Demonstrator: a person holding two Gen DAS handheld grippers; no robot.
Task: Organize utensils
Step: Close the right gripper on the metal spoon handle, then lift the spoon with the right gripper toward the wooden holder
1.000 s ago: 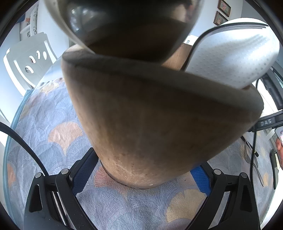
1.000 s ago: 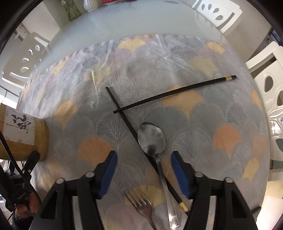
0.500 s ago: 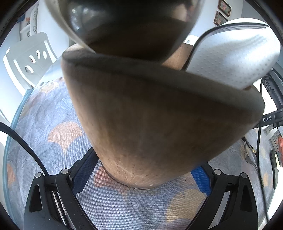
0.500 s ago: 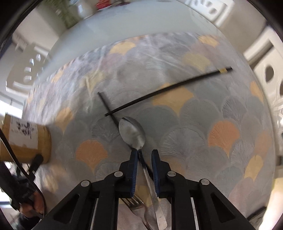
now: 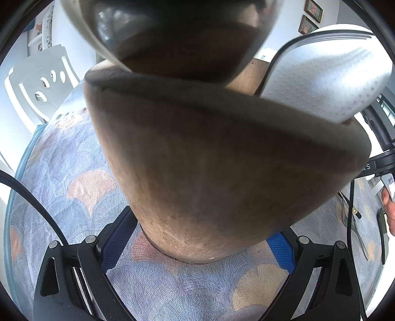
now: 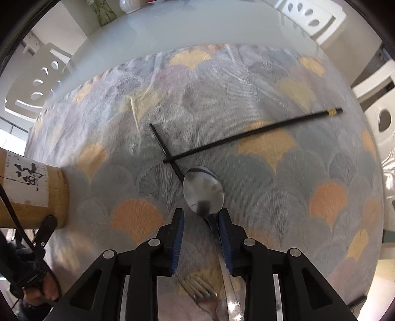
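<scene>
A brown bamboo holder (image 5: 209,172) fills the left wrist view, and my left gripper (image 5: 197,244) is shut on its base with a blue pad on each side. A dark metal ladle (image 5: 177,37) and a white dotted rice paddle (image 5: 321,81) stick out of it. In the right wrist view a steel spoon (image 6: 203,192) lies on the patterned cloth (image 6: 271,197). My right gripper (image 6: 200,214) points down over its neck. Its jaws have just been opening, and the neck lies between them against the right pad only. Two black chopsticks (image 6: 251,132) lie crossed beyond the spoon. A fork (image 6: 200,293) lies under the gripper.
The holder (image 6: 37,195) stands at the left edge of the right wrist view, with a hand (image 6: 37,291) below it. White chairs (image 6: 37,81) ring the white table (image 6: 197,27). A vase (image 6: 103,12) stands at its far side. A black cable (image 5: 29,197) crosses the left.
The right gripper's jaws closed around the spoon's neck, then parted again. The spoon still lies on the cloth. The left gripper and holder have not moved.
</scene>
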